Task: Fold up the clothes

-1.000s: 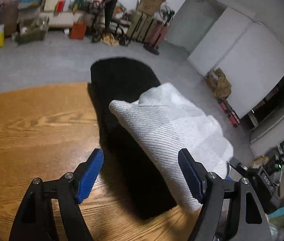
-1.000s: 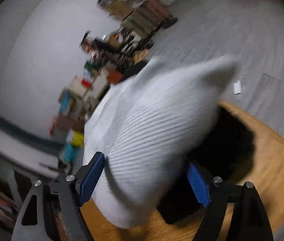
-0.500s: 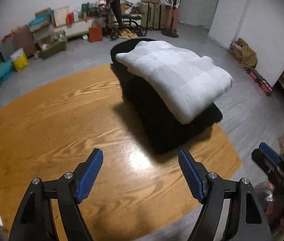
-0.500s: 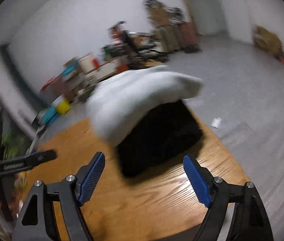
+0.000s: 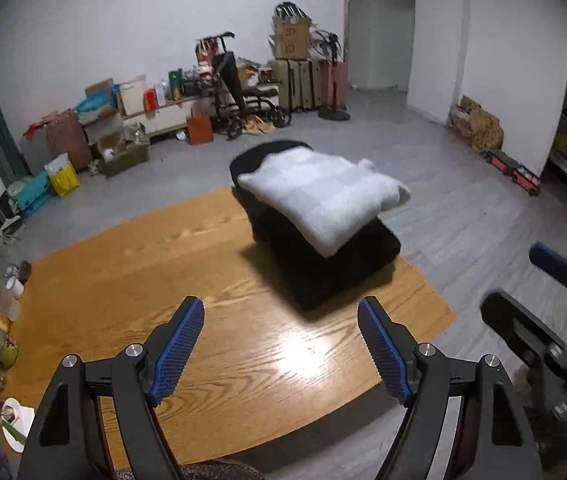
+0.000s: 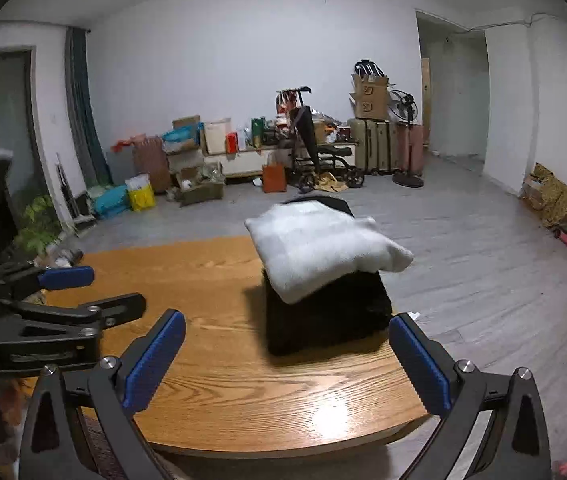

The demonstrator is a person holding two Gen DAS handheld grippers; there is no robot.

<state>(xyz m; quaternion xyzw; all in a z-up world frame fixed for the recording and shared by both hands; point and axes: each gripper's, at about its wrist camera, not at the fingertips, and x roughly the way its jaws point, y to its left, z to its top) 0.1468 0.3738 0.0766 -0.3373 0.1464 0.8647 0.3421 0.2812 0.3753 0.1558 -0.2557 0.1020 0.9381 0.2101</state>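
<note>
Lying on a folded black garment (image 5: 335, 264) at the oval wooden table's (image 5: 143, 280) far edge, the folded white ribbed sweater (image 5: 323, 196) is being left untouched; both the left gripper (image 5: 281, 344) and the right gripper (image 6: 287, 360) are being held with jaws apart and empty. No writing is readable.

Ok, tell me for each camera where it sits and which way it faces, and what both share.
Left wrist: sits on the left hand-held gripper, above the near table edge, facing the white garment stacked on the black garment; its open blue pads show, and the right hand-held gripper sits at the right edge.
Right wrist: sits on the right hand-held gripper, further right, facing the same stack; its open pads show, with the left hand-held gripper at the left.
Shared: table, both garments, clutter along the far wall.
</note>
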